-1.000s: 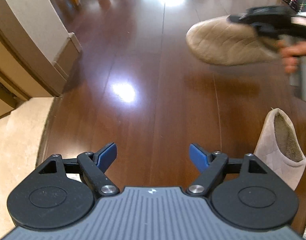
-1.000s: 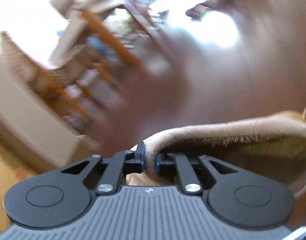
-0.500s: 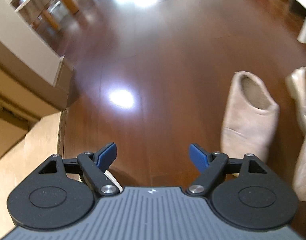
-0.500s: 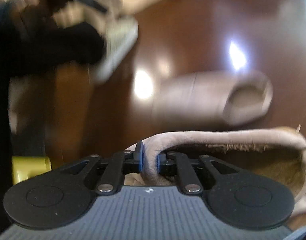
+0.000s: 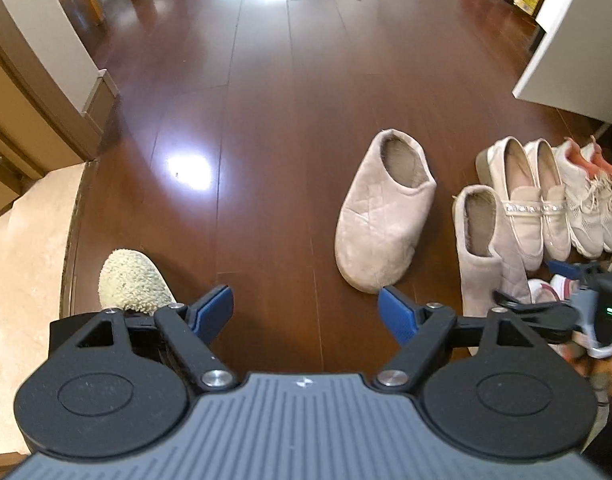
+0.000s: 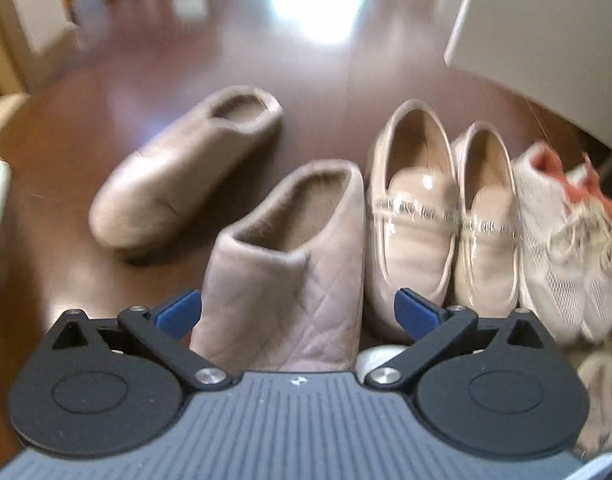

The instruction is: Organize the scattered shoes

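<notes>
My right gripper (image 6: 297, 312) is opening its jaws wide around the quilted slipper (image 6: 290, 264), pads clear of it; it is standing just left of the loafers (image 6: 446, 220). Only the left view is showing a fuzzy slipper (image 5: 132, 282) well left of them, beside my left gripper (image 5: 306, 312), which is gaping empty.

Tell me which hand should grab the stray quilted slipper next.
Left, probably. The left gripper is open, empty, aimed near the stray quilted slipper; the right gripper, jaws opening, straddles its mate.
</notes>
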Demonstrator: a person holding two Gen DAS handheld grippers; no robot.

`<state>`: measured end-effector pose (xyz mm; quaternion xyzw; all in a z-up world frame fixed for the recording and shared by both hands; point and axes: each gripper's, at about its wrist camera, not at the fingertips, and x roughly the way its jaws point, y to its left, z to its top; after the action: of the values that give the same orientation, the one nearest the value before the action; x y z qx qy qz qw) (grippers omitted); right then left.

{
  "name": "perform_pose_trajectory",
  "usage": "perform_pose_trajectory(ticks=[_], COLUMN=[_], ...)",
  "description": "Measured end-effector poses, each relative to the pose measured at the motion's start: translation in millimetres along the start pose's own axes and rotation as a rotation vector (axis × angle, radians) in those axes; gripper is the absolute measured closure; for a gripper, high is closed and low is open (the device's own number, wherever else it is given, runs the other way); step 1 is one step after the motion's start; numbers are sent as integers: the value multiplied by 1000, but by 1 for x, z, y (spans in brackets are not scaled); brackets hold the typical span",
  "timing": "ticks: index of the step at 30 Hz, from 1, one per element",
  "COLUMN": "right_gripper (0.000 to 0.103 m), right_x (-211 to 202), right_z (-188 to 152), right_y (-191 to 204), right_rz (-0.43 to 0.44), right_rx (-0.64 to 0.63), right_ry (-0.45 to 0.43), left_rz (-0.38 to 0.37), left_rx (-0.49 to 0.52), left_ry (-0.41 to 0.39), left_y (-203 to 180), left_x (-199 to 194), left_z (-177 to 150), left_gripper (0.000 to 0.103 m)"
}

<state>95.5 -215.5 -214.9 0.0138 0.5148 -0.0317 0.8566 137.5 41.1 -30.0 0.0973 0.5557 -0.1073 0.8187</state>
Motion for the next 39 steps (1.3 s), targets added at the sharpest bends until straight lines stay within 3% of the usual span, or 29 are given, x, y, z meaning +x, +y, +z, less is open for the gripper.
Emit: perform_pose_trajectory(ticks=[2, 5, 6, 8, 13, 16, 24, 30, 34, 36, 39], right_gripper=[1, 0, 6, 25, 41, 44, 44, 42, 17, 17, 17], right_x=[25, 34, 40, 50, 44, 40, 37, 34, 41, 32, 8], right_z=[-4, -30, -34, -38, -51, -58, -56, -60, -56, -48, -30], right_y=[3, 5, 11, 18, 9, 5, 4, 12, 27, 31, 18], right_rz=[65, 18, 12, 53, 86, 146, 197, 180, 188, 193, 208], right_rx=[106, 90, 49, 22, -77, -153, -239, -240, -282, -262, -160], right_ry=[47, 29, 15, 21, -24, -25, -25, -30, 8, 25, -33], left_rz=[1, 11, 15, 18, 5, 23, 59, 74, 112, 130, 134], left_rx=[9, 18, 17, 12, 21, 62, 72, 92, 138, 148, 142], left_ry=[4, 14, 26, 51, 85, 75, 79, 79, 62, 52, 32], left_y=[-2, -1, 0, 2, -1, -8, -10, -10, -16, -16, -12], left_x=[1, 5, 8, 16, 26, 27, 34, 38, 41, 42, 41], left_z=[-1, -3, -2, -1, -1, -4, -5, -6, -9, -9, -8], left_gripper=[21, 21, 21, 21, 21, 21, 21, 21, 21, 21, 21])
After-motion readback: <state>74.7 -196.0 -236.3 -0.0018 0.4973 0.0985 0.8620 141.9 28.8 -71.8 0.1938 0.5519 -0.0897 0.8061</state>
